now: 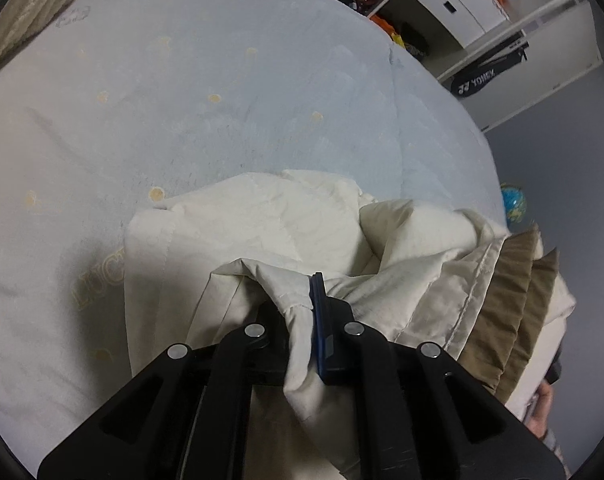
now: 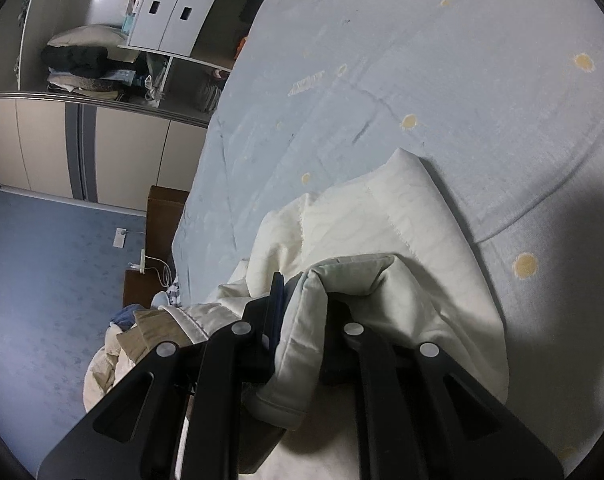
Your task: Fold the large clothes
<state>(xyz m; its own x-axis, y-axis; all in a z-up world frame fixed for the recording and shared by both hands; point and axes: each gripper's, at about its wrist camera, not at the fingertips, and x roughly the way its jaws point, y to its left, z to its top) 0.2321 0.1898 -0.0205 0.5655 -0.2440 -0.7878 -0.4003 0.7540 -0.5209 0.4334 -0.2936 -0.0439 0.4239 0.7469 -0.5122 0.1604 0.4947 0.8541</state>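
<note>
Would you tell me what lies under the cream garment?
The pale blue dotted bedspread lies under the cream garment; what the bunched folds cover cannot be seen.

Cream garment cut off at the near edge, its full shape lost in bunched folds; left gripper fingertips half buried in cloth; right gripper pads hidden by a padded fold; shelf contents at far left too small to identify
</note>
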